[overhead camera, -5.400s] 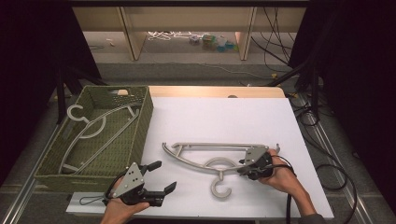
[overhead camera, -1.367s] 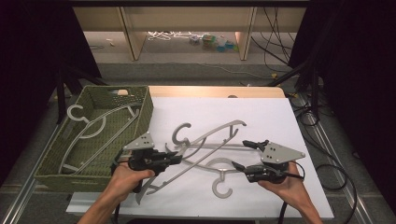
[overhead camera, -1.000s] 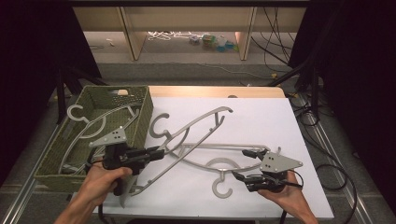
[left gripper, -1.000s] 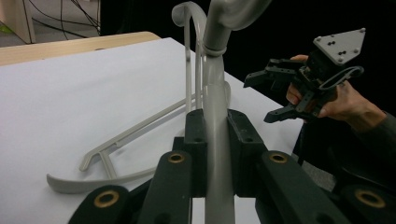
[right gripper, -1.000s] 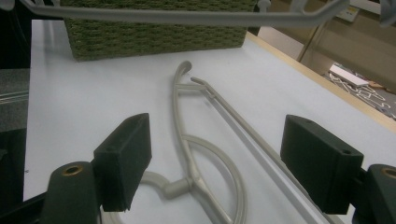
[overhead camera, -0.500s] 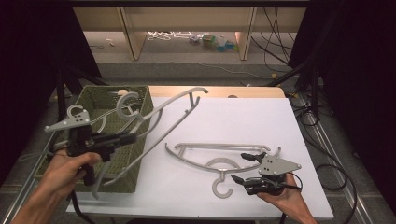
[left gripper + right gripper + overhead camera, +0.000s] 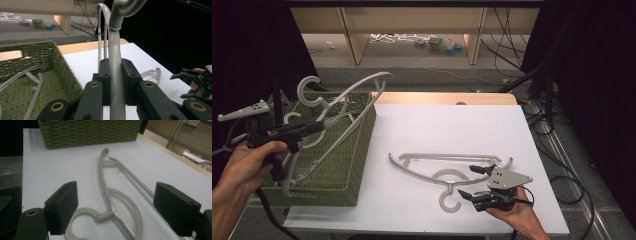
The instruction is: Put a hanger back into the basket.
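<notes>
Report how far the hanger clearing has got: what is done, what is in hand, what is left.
Done: at least one hanger lies in the green basket. In hand: the left gripper is shut on a grey hanger, held above the basket. Left: one hanger on the table lies on the white board, the right gripper open beside its hook.

Black grippers (image 7: 482, 182), grey three-cornered plates, brass-ringed screws, blocky jaws, trailing black cable.
</notes>
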